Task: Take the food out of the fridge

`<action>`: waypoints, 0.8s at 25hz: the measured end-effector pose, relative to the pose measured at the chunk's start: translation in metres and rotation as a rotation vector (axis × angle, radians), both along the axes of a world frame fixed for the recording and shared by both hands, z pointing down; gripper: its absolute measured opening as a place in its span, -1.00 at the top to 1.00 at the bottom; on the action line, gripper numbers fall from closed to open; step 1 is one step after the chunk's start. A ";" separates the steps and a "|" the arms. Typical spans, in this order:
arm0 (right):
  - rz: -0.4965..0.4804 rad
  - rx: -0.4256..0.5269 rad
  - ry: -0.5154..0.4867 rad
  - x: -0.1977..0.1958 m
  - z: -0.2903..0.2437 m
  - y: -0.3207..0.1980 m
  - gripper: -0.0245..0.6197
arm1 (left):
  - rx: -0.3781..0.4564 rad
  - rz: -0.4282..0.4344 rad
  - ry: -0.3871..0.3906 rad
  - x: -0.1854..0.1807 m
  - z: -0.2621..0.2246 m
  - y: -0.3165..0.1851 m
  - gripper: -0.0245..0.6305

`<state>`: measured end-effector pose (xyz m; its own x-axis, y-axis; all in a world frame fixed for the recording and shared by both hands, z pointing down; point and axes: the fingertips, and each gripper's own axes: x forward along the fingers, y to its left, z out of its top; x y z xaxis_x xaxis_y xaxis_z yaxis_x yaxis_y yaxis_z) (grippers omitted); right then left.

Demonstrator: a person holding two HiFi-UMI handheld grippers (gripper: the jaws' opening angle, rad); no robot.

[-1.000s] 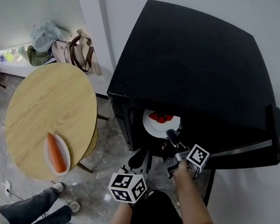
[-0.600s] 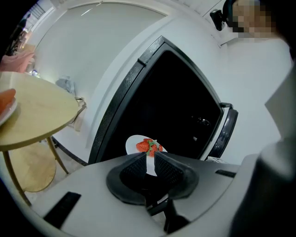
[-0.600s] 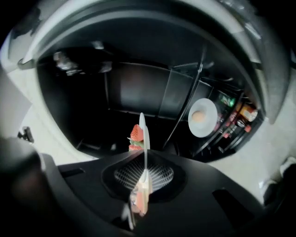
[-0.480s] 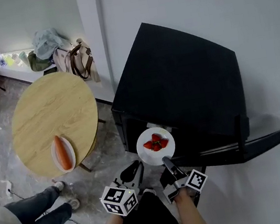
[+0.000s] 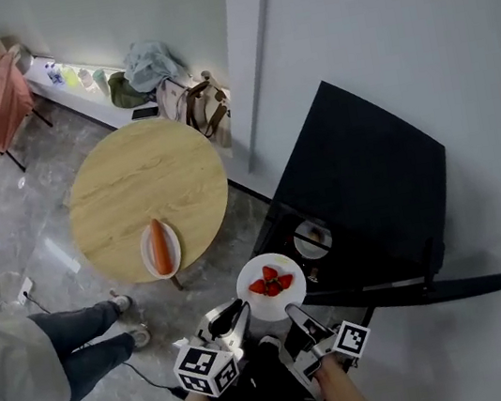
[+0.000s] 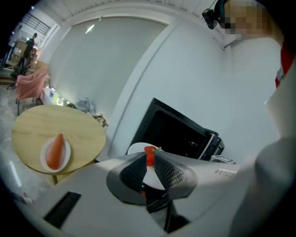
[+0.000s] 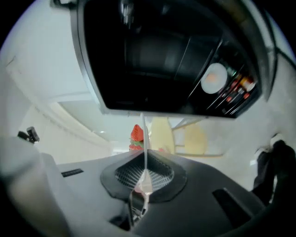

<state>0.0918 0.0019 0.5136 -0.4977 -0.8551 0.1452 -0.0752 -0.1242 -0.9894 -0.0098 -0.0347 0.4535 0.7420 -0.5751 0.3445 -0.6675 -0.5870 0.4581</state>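
Head view: right gripper is gripping the near rim of the plate; strawberries are riding on it; plate is hanging clear of the fridge, in front of its open door; left gripper is hovering just beside the plate's left rim; table is lying well apart to the plate's left, carrot dish at its near edge; set-down is probably heading leftward, and the left gripper is nearer that side.
Left gripper view: fingers are standing apart, pinching nothing; plate is showing through the gap, just beyond the tips.
Right gripper view: fingers are clenching the plate rim, showing edge-on as a thin white line between them; fridge interior is lying straight ahead.
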 end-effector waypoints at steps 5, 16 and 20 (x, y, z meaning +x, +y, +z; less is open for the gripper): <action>-0.162 0.074 -0.053 -0.074 -0.011 -0.055 0.86 | 0.083 -0.192 -0.028 -0.071 -0.016 -0.023 0.75; -0.064 -0.039 -0.005 -0.140 0.052 -0.174 0.86 | 0.149 -0.424 -0.063 -0.169 -0.041 -0.056 0.75; -0.010 -0.127 0.038 -0.138 0.099 -0.208 0.86 | 0.139 -0.467 -0.062 -0.182 -0.032 -0.059 0.75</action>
